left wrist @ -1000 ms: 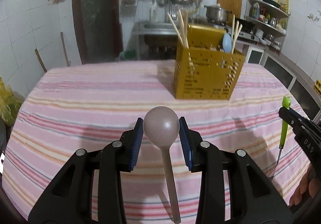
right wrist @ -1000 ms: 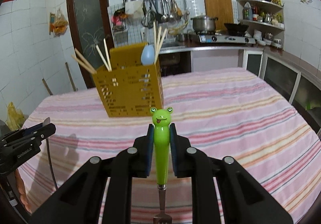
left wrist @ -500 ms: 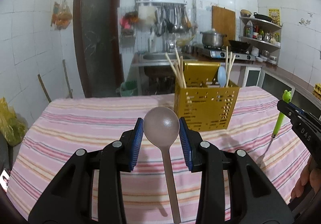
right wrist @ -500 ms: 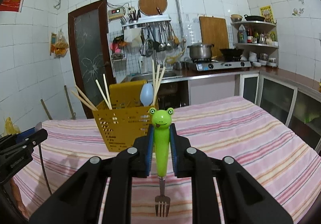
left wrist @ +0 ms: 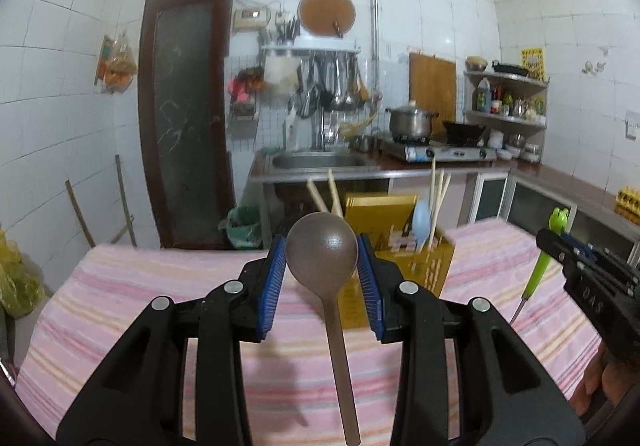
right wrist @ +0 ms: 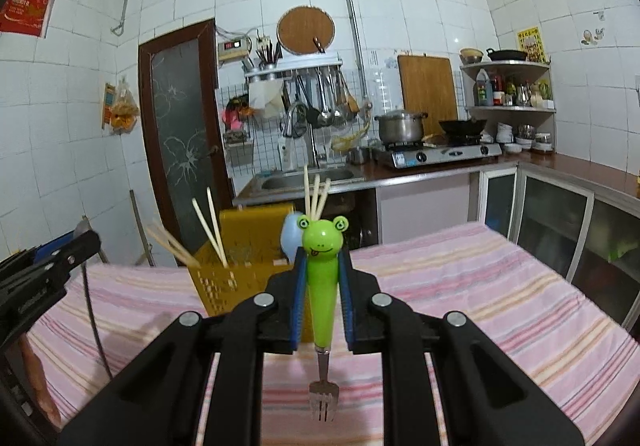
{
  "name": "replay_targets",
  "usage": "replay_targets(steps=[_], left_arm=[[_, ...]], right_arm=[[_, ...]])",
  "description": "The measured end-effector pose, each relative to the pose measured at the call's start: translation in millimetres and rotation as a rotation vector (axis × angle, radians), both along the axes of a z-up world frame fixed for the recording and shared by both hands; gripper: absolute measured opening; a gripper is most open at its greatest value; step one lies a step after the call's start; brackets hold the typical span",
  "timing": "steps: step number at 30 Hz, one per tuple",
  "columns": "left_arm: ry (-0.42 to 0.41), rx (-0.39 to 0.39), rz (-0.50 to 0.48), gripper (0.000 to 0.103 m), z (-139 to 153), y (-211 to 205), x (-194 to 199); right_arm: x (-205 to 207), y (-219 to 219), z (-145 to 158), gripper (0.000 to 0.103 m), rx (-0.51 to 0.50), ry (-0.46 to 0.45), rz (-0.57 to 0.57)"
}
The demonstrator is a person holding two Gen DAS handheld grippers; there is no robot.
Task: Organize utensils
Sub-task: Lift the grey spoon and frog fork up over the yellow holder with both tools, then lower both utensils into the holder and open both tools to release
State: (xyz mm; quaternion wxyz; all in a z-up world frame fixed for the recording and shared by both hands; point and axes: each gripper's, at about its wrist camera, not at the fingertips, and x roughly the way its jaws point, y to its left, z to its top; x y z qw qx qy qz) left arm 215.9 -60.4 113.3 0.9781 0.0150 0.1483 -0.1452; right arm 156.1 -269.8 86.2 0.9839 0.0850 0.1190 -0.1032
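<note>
The left gripper (left wrist: 322, 282) is clenched on a brown spoon (left wrist: 322, 250) by the rim of its bowl, bowl up, with the handle hanging down toward the striped cloth (left wrist: 120, 286). That hold looks thin: the pads meet only the curved edge, so the spoon may pivot or slip out if it is tipped to go into the yellow caddy (left wrist: 400, 246) on the table ahead. Its long handle could also catch the caddy's rim or knock the chopsticks (left wrist: 334, 196) already standing there.

The right gripper (right wrist: 322, 294) is clamped on a fork (right wrist: 321, 286) by its green frog handle, tines down, above the cloth. This grip looks firmer. The risk here is the two grippers meeting over the one caddy, or the tines snagging a perforated wall.

Counted: two grippers, one brown spoon, one fork, one caddy, one pale blue spoon (right wrist: 290, 240) inside it. Chopsticks show in two bunches; about seven tips are visible, though blur makes this unsure.
</note>
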Motion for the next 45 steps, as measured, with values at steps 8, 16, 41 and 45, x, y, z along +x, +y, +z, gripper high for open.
replay_targets(steps=[8, 16, 41, 45], left_arm=[[-0.1, -0.077, 0.003, 0.035, 54, -23, 41], [-0.186, -0.106, 0.058, 0.035, 60, -53, 90], [-0.072, -0.046, 0.104, 0.035, -18, -66, 164], [-0.018, -0.065, 0.11, 0.035, -19, -57, 167]], right_arm=[[23, -4, 63, 0.016, -0.042, -0.105, 0.004], [61, -10, 94, 0.016, -0.03, -0.172, 0.027], [157, -16, 10, 0.016, -0.008, 0.022, 0.067], [163, -20, 4, 0.016, 0.005, 0.087, 0.065]])
